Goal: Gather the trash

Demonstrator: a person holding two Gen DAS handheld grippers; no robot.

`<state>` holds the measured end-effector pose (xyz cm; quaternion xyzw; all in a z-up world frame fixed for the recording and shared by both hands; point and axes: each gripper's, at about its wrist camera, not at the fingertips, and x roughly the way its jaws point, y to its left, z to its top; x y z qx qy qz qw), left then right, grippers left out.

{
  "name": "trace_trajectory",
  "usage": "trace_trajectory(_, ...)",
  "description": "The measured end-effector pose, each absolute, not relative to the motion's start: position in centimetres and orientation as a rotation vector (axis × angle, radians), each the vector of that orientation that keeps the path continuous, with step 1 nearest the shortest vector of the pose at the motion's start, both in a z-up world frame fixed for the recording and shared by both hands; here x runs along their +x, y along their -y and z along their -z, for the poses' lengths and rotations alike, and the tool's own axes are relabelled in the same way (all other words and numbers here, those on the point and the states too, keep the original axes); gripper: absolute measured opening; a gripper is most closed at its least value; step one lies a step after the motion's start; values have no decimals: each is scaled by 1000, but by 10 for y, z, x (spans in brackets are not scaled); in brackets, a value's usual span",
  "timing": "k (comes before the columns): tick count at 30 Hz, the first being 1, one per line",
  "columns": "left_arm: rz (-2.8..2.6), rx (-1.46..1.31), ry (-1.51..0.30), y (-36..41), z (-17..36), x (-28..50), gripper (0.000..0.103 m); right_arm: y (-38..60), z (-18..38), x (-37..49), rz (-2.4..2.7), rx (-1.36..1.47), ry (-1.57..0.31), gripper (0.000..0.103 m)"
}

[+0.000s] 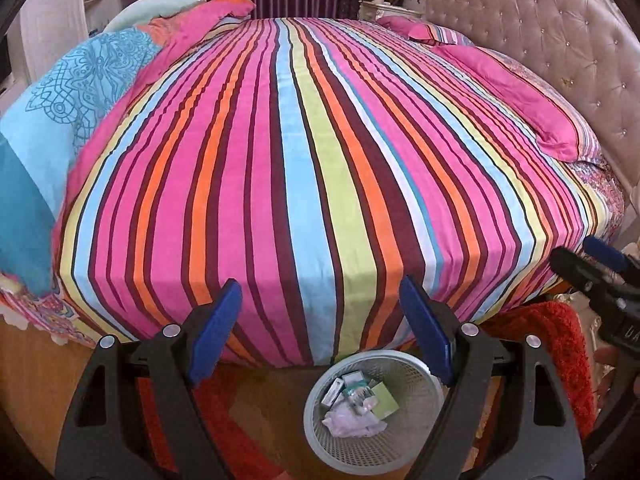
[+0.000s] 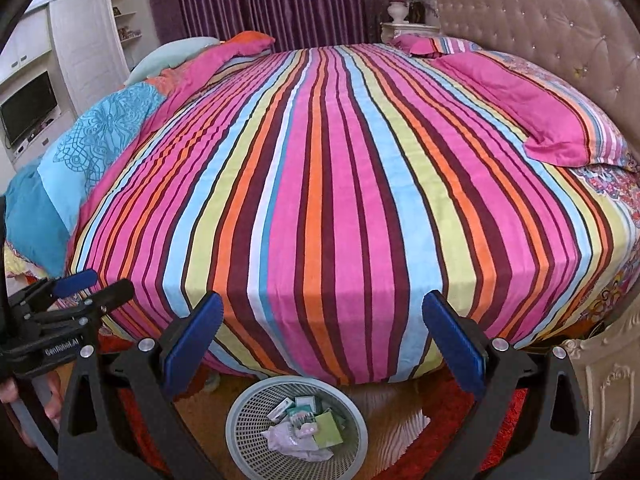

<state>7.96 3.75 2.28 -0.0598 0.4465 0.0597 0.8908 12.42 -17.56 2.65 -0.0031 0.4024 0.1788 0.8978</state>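
A grey mesh waste basket (image 1: 416, 436) stands on the floor at the foot of the bed; it also shows in the right wrist view (image 2: 248, 440). Inside lie small boxes, a green packet (image 1: 385, 400) (image 2: 328, 429) and crumpled white paper (image 1: 352, 424) (image 2: 288, 440). My left gripper (image 1: 320, 320) is open and empty, held above the basket. My right gripper (image 2: 322, 332) is open and empty, also above the basket. Each gripper shows at the edge of the other's view: the right one (image 1: 592, 264), the left one (image 2: 96, 286).
A round bed with a striped cover (image 1: 304, 152) (image 2: 340, 168) fills both views. Pink pillows (image 2: 532, 108) and a tufted headboard (image 2: 540, 20) are at the right. Blue bedding (image 1: 60, 112) is at the left. A red rug (image 1: 560, 344) lies on the wooden floor.
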Motion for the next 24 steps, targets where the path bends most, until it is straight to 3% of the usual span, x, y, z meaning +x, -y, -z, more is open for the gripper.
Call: trace_trajectory(24, -152, -73, -857, -30, -52, 82, 79, 170, -48, 128, -399, -55, -793, 95)
